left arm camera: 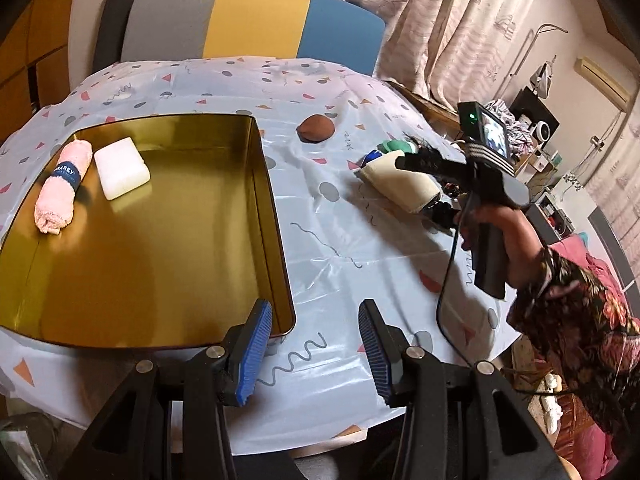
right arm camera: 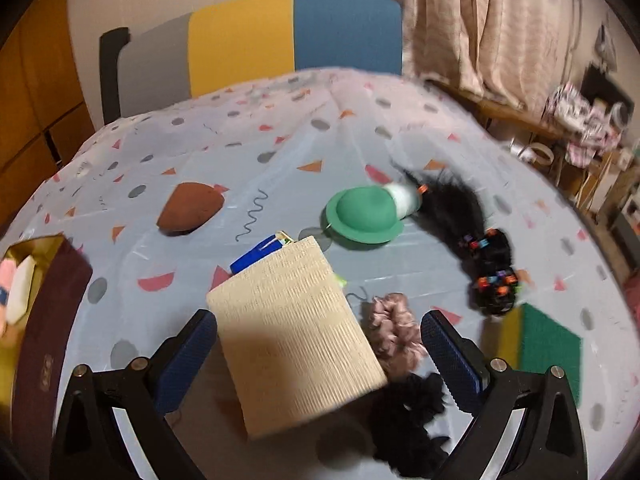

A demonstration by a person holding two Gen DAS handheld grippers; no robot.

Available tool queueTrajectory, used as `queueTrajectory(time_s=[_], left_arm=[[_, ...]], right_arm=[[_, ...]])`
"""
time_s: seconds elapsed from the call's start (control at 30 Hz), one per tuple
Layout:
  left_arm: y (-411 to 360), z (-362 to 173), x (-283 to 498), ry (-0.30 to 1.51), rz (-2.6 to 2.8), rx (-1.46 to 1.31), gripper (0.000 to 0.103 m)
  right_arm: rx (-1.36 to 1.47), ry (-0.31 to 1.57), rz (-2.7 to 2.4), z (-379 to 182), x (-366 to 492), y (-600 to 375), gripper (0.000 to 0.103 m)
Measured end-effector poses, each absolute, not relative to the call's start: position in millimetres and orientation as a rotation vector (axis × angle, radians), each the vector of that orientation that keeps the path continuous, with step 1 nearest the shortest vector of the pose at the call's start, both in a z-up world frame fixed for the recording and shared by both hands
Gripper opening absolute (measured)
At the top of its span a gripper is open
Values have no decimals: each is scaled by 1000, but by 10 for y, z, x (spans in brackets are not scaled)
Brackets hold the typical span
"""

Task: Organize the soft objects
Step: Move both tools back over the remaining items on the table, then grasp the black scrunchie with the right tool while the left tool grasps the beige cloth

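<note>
**Crowded pile under the right gripper: a grab could catch the wrong thing**

In the right wrist view the right gripper (right arm camera: 318, 356) hangs with its blue-padded fingers (right arm camera: 188, 356) spread wide and nothing pressed between them. The cream ribbed fabric pouch (right arm camera: 296, 340) lies flat on the patterned plastic tablecloth (right arm camera: 280, 152), filling the lower centre of the frame between the fingers. Touching its right edge are a dusty-pink satin scrunchie (right arm camera: 394, 330) and, lower down, a black ruffled scrunchie (right arm camera: 408, 428). If the fingers close here, the right one could trap a scrunchie along with the pouch, or skid over the flat fabric and bunch the slippery cloth.

A blue pen-like item (right arm camera: 256, 254) peeks from under the pouch's upper edge; lifting the pouch may drag it. The picture is blurred, so exact contact is hard to judge.

In the left wrist view the left gripper (left arm camera: 316, 354) is empty, its fingers parted by a modest gap, at lower centre just beside the near corner of the gold rectangular metal tin (left arm camera: 276, 216). That tin, at left, already holds a rolled pink towel (left arm camera: 60, 186) and a white foam block (left arm camera: 122, 168). A careless swing could knock its rim.
</note>
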State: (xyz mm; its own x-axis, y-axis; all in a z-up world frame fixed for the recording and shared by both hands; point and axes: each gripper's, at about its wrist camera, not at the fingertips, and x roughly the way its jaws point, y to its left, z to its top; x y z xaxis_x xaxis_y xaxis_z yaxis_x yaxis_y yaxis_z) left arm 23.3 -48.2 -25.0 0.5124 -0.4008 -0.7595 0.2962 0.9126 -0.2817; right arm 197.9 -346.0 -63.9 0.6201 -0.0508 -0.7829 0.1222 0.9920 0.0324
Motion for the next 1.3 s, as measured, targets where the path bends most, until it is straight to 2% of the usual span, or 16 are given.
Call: queueTrajectory(time_s=[0.1, 0.3, 0.53, 0.67, 0.93, 0.97, 1.0, 1.1, 1.3], left_arm=[[-490, -248, 244, 942, -409, -123, 46], [-496, -221, 343, 940, -382, -148, 46], [-572, -227, 421, 957, -378, -163, 46], [-670, -226, 436, 967, -394, -165, 46], [-903, -130, 444, 957, -429, -118, 46], [-928, -122, 454, 958, -431, -117, 46], [-953, -114, 465, 958, -433, -116, 46], [-1068, -94, 526, 959, -437, -104, 46], [-1372, -78, 768, 986, -447, -77, 46]], right_arm=[[150, 934, -41, -730, 1932, -3381, 103], [326, 928, 187, -808, 1230, -3072, 103], [246, 763, -82, -641, 775, -3557, 103], [202, 790, -204, -643, 926, -3895, 101], [196, 906, -186, -1051, 1295, -3989, 79], [180, 901, -192, -1056, 1299, -3983, 70], [178, 893, -182, -1041, 1292, -3973, 54], [172, 886, -192, -1038, 1253, -3985, 37], [234, 839, -194, -1032, 1135, -4061, 24]])
